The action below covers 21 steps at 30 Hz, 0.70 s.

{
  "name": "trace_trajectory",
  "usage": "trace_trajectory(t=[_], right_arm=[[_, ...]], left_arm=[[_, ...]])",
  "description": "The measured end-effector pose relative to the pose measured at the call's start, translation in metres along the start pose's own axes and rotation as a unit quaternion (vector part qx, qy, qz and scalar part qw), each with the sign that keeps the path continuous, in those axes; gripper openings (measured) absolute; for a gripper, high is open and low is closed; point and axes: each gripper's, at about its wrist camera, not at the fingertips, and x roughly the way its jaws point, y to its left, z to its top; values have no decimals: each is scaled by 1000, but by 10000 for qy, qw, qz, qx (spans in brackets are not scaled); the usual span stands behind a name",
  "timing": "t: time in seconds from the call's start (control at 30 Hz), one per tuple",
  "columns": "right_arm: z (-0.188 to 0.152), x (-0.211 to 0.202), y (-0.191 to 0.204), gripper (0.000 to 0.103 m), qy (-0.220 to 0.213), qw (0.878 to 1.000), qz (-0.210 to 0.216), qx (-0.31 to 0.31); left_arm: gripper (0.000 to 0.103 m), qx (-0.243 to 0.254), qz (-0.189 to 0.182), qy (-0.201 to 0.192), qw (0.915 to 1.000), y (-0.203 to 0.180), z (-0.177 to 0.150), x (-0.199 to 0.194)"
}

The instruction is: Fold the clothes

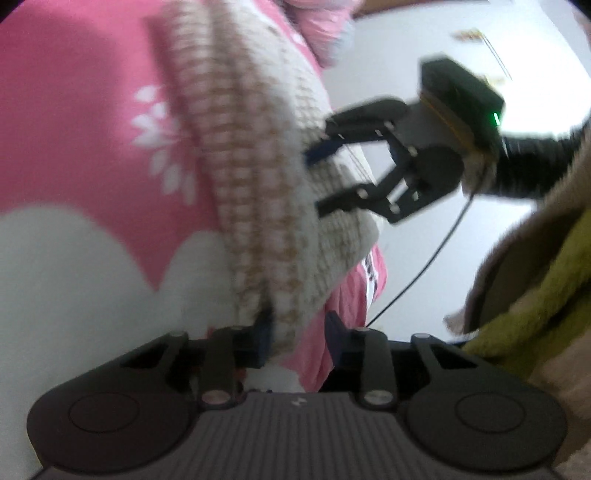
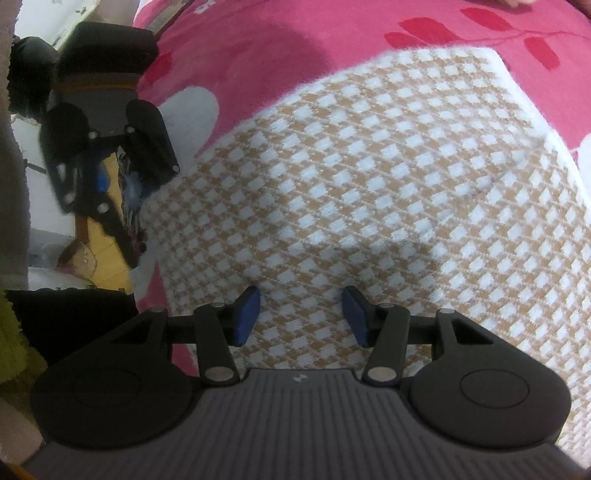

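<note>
A beige-and-white checked knit garment (image 2: 369, 184) lies on a pink flowered blanket (image 2: 295, 44). In the blurred left wrist view the garment (image 1: 258, 166) shows as stacked folds running down to my left gripper (image 1: 300, 332). A fold edge sits between the blue pads against the left one. The right pad stands off it, so the gripper is open. My right gripper (image 2: 301, 317) points down at the garment's flat top, open, with its blue pads (image 2: 245, 317) apart. From the left wrist view the right gripper (image 1: 316, 182) rests at the garment's right edge.
An olive-green fleecy cloth (image 1: 535, 295) and a brown one lie at the right. A white surface (image 1: 443, 55) lies beyond the blanket, crossed by a thin black cable (image 1: 424, 266). Pale pink clothing (image 1: 317, 22) is bunched at the top. Yellow-and-brown clutter (image 2: 99, 258) lies left of the blanket.
</note>
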Motion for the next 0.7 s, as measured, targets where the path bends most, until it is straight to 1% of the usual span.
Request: trace_trajectory(t=[0.07, 0.13, 0.17, 0.2, 0.27, 0.3, 0.37, 0.47, 0.5, 0.57, 0.6, 0.63, 0.67, 0.7], right_arm=[[-2, -2, -2, 49, -63, 10000, 7, 32], [-6, -5, -3, 49, -155, 9999, -15, 43], [-11, -7, -3, 49, -205, 9998, -33, 35], [-13, -8, -3, 50, -251, 9997, -57, -4], [-9, -6, -1, 50, -344, 9993, -85, -127], [-10, -6, -1, 51, -402, 9990, -87, -172], [-13, -8, 0, 51, -539, 9983, -93, -211], [-17, -14, 5, 50, -755, 9967, -166, -230], [-18, -19, 9, 49, -865, 9958, -192, -244], [-19, -32, 17, 43, -1117, 9931, -220, -297], [-20, -39, 19, 38, -1244, 9914, -222, -338], [-20, -44, 20, 34, -1345, 9899, -249, -375], [-17, -48, 20, 31, -1432, 9884, -306, -402], [-14, -53, 19, 27, -1517, 9868, -368, -426]], left_arm=[[28, -275, 110, -176, 9994, 1, -5, -10], [28, -575, 314, -405, 9970, 0, -12, -21], [47, -727, 528, -517, 9946, -1, -16, -27], [48, -781, 755, -606, 9922, -5, -20, -34], [46, -884, 1207, -807, 9854, -14, -28, -47], [46, -927, 1437, -989, 9803, -22, -31, -54], [45, -1011, 1892, -1350, 9673, -37, -38, -69], [42, -998, 2470, -1970, 9435, -67, -42, -86], [41, -856, 2624, -2162, 9365, -82, -40, -86], [40, -487, 2769, -2474, 9272, -112, -37, -82], [40, -294, 2742, -2567, 9263, -125, -37, -78], [40, -123, 2654, -2612, 9280, -137, -37, -68], [39, -1, 2565, -2582, 9314, -144, -38, -56], [38, 116, 2536, -2485, 9348, -150, -38, -40]])
